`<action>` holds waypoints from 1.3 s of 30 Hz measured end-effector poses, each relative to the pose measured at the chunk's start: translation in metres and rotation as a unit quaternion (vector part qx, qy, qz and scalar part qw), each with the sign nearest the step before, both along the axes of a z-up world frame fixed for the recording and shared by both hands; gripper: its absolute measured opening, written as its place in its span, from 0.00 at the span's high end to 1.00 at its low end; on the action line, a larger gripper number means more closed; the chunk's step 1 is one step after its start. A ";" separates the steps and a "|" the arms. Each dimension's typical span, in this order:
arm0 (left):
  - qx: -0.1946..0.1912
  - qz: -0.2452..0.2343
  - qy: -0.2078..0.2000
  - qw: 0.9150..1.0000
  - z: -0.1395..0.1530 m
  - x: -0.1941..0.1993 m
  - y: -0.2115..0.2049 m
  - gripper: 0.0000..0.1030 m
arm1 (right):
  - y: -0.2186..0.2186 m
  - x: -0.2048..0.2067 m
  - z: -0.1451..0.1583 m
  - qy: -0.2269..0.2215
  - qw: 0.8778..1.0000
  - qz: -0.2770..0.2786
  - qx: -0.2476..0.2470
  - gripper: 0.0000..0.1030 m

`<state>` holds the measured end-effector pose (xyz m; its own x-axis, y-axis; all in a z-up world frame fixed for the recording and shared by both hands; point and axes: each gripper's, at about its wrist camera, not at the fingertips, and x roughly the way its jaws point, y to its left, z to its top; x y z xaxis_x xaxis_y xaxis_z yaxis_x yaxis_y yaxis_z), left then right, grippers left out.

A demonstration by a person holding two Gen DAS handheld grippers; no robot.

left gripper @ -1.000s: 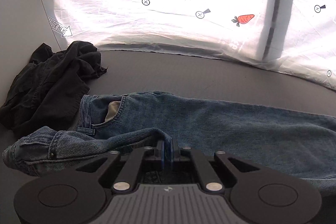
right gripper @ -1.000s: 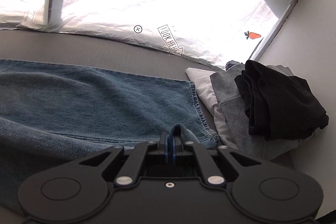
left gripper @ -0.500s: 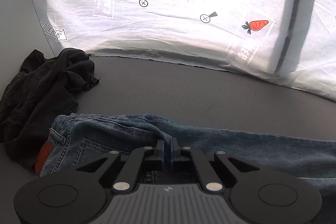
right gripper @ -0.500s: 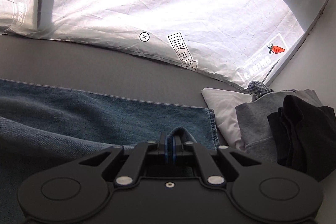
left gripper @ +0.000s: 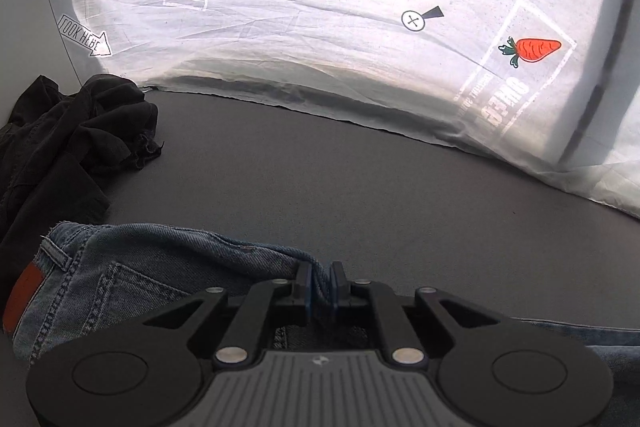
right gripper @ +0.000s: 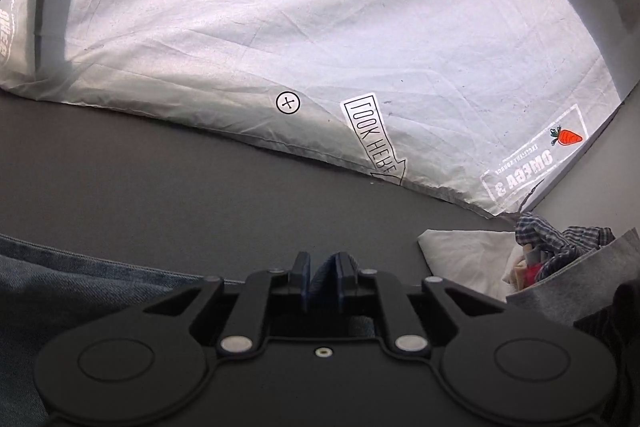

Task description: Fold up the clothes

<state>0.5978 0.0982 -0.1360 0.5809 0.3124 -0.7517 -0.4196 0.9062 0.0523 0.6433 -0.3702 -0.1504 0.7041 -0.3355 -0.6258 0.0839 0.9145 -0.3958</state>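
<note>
A pair of blue jeans (left gripper: 152, 275) lies along the near side of the grey table. Its back pocket and red label face up in the left wrist view. My left gripper (left gripper: 320, 277) is shut on a fold of denim at the waist end. My right gripper (right gripper: 323, 269) is shut on the jeans' hem (right gripper: 325, 267) at the leg end; more of the leg (right gripper: 60, 287) shows at the left of the right wrist view. Both grippers hold the cloth low over the table.
A crumpled black garment (left gripper: 68, 143) lies left of the jeans. At the right stand folded clothes: a white piece (right gripper: 464, 251), a grey piece (right gripper: 568, 283), a checked shirt (right gripper: 560, 235). A white printed sheet (left gripper: 340, 19) hangs behind the grey table (left gripper: 320, 179).
Both grippers have carried the jeans' near edge away from me toward the back sheet, folding the jeans lengthwise. The waist has turned over, showing the back pocket and red label.
</note>
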 end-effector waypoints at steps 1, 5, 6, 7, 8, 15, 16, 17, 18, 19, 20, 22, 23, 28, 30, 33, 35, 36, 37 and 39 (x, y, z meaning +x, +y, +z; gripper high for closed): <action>0.003 -0.006 -0.004 1.000 0.001 -0.003 -0.004 0.82 | 0.000 -0.002 0.000 -0.004 1.000 -0.003 0.004 0.70; -0.014 -0.035 -0.024 0.999 0.006 -0.024 -0.027 0.54 | -0.004 -0.032 0.001 -0.028 0.999 -0.026 0.024 0.56; -0.027 -0.042 -0.017 0.999 0.003 -0.029 -0.033 0.54 | -0.007 -0.043 0.000 -0.028 0.999 -0.035 0.030 0.55; -0.034 -0.052 -0.005 0.998 -0.003 -0.034 -0.041 0.54 | -0.012 -0.054 -0.003 -0.027 0.998 -0.048 0.042 0.55; -0.038 -0.064 0.009 0.997 -0.009 -0.039 -0.050 0.54 | -0.017 -0.065 -0.006 -0.025 0.996 -0.062 0.053 0.55; -0.049 -0.128 0.076 0.988 -0.052 -0.068 -0.097 0.40 | -0.083 -0.145 -0.035 -0.020 0.950 -0.222 0.217 0.51; -0.048 -0.126 0.076 0.988 -0.053 -0.067 -0.097 0.39 | -0.092 -0.153 -0.039 -0.025 0.941 -0.238 0.238 0.51; -0.048 -0.125 0.077 0.988 -0.055 -0.066 -0.097 0.36 | -0.099 -0.158 -0.042 -0.034 0.935 -0.246 0.254 0.50; -0.047 -0.124 0.078 0.988 -0.056 -0.066 -0.098 0.34 | -0.108 -0.162 -0.044 -0.045 0.926 -0.259 0.272 0.49; -0.053 -0.122 0.078 0.988 -0.057 -0.063 -0.096 0.28 | -0.113 -0.163 -0.045 -0.051 0.922 -0.265 0.279 0.48; -0.061 -0.123 0.081 0.987 -0.058 -0.060 -0.094 0.18 | -0.120 -0.162 -0.047 -0.062 0.917 -0.268 0.288 0.48; -0.057 -0.135 0.091 0.985 -0.062 -0.055 -0.096 0.10 | -0.131 -0.157 -0.050 -0.079 0.910 -0.271 0.305 0.48; -0.051 -0.135 0.094 0.985 -0.063 -0.053 -0.098 0.06 | -0.136 -0.154 -0.052 -0.082 0.906 -0.273 0.312 0.48; -0.052 -0.124 0.096 0.986 -0.066 -0.050 -0.094 0.00 | -0.144 -0.135 -0.047 -0.061 0.919 -0.247 0.300 0.88; -0.052 -0.124 0.095 0.986 -0.066 -0.050 -0.094 0.00 | -0.137 -0.132 -0.026 -0.072 0.937 -0.208 0.270 0.89; -0.050 -0.125 0.091 0.987 -0.066 -0.052 -0.094 0.00 | -0.134 -0.125 0.013 -0.117 0.943 -0.164 0.266 0.89; -0.050 -0.126 0.090 0.987 -0.066 -0.054 -0.094 0.00 | -0.132 -0.122 0.040 -0.158 0.942 -0.139 0.263 0.89; -0.050 -0.126 0.089 0.987 -0.066 -0.054 -0.094 0.00 | -0.130 -0.121 0.054 -0.179 0.940 -0.127 0.260 0.89; -0.050 -0.126 0.089 0.987 -0.066 -0.055 -0.095 0.00 | -0.127 -0.120 0.063 -0.195 0.939 -0.119 0.258 0.89; -0.049 -0.126 0.087 0.987 -0.066 -0.055 -0.095 0.00 | -0.122 -0.115 0.067 -0.205 0.940 -0.111 0.249 0.89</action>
